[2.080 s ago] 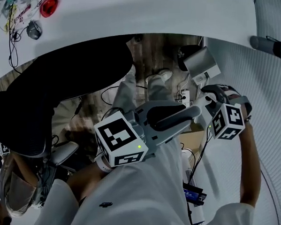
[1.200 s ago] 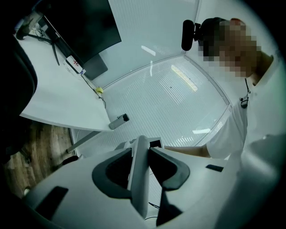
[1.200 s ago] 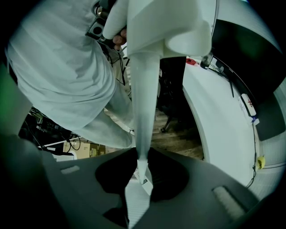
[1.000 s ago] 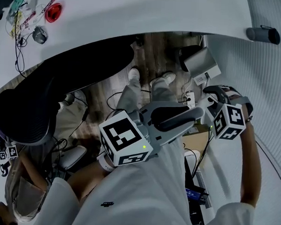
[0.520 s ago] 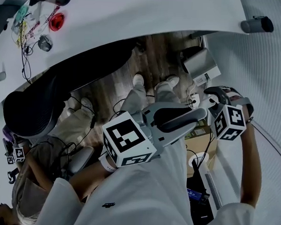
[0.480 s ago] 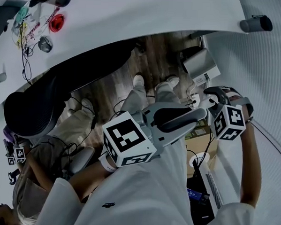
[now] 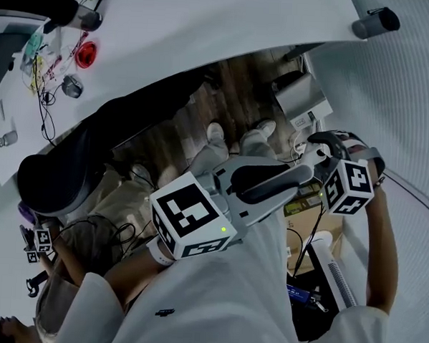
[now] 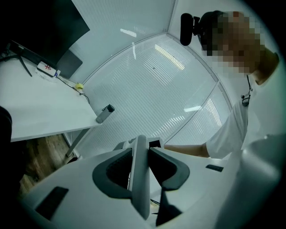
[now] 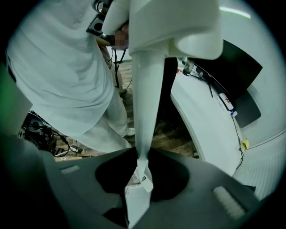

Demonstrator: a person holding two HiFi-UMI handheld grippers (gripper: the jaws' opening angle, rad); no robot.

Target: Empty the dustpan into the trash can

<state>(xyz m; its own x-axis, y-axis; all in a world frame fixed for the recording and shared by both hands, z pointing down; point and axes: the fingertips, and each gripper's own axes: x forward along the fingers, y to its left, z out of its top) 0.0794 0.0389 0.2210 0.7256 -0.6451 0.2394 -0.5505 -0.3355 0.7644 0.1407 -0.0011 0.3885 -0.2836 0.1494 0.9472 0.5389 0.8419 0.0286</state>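
In the head view we see the left gripper (image 7: 282,179) and the right gripper (image 7: 321,164) meeting tip to tip above the wooden floor (image 7: 237,89), but not what they grip. The gripper views show it. The left fingers (image 8: 111,170) pinch a thin white edge of the dustpan (image 8: 139,170), upright between them. The right fingers (image 9: 176,179) clamp its long white handle, which runs away to the broad pan body.
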